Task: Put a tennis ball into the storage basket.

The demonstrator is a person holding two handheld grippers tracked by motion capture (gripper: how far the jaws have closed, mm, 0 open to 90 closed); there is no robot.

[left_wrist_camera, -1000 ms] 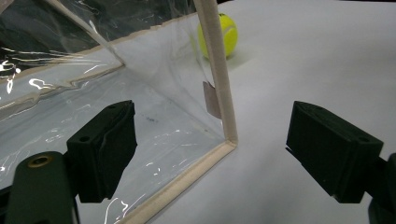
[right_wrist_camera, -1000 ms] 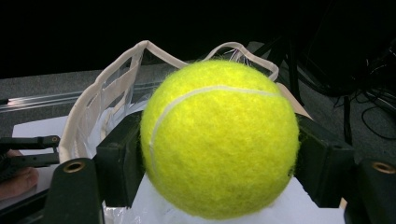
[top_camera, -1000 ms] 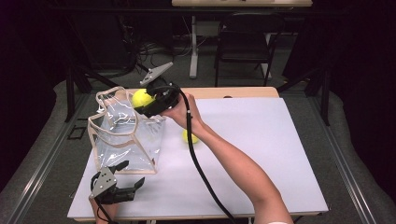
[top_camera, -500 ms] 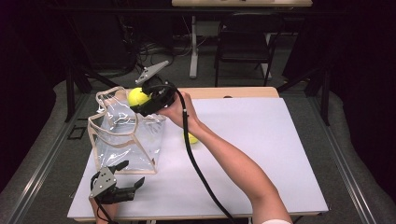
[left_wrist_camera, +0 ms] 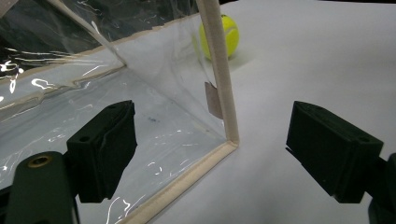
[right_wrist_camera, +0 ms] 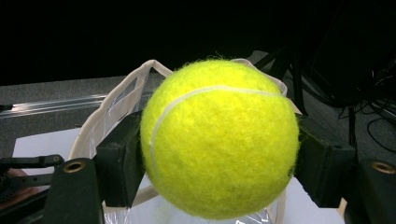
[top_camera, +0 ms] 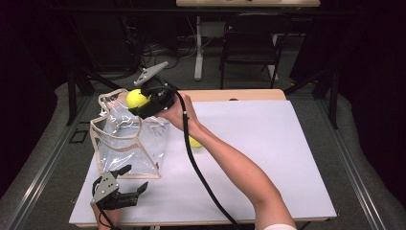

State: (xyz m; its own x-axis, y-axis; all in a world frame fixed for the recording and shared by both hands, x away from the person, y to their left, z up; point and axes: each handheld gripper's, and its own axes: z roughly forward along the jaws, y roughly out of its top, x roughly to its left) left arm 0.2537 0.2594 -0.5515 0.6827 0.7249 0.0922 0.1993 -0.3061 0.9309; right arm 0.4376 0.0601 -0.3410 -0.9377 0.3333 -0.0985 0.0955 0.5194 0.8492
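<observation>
White tabletop (top_camera: pixel 268 143), dark room behind. Right gripper (top_camera: pixel 142 103) clamps a tennis ball (top_camera: pixel 136 98) above the open top of the clear bag (top_camera: pixel 127 141) at far left. Left gripper (top_camera: pixel 125 199) waits at the near edge, jaws wide apart and empty. Second ball (left_wrist_camera: pixel 222 35) lies just right of the bag.

You're working in a dim lab or studio: white tabletop (top_camera: pixel 268 143), black folding chair (top_camera: pixel 249 48), loose floor cables (top_camera: pixel 163 52) behind.
</observation>
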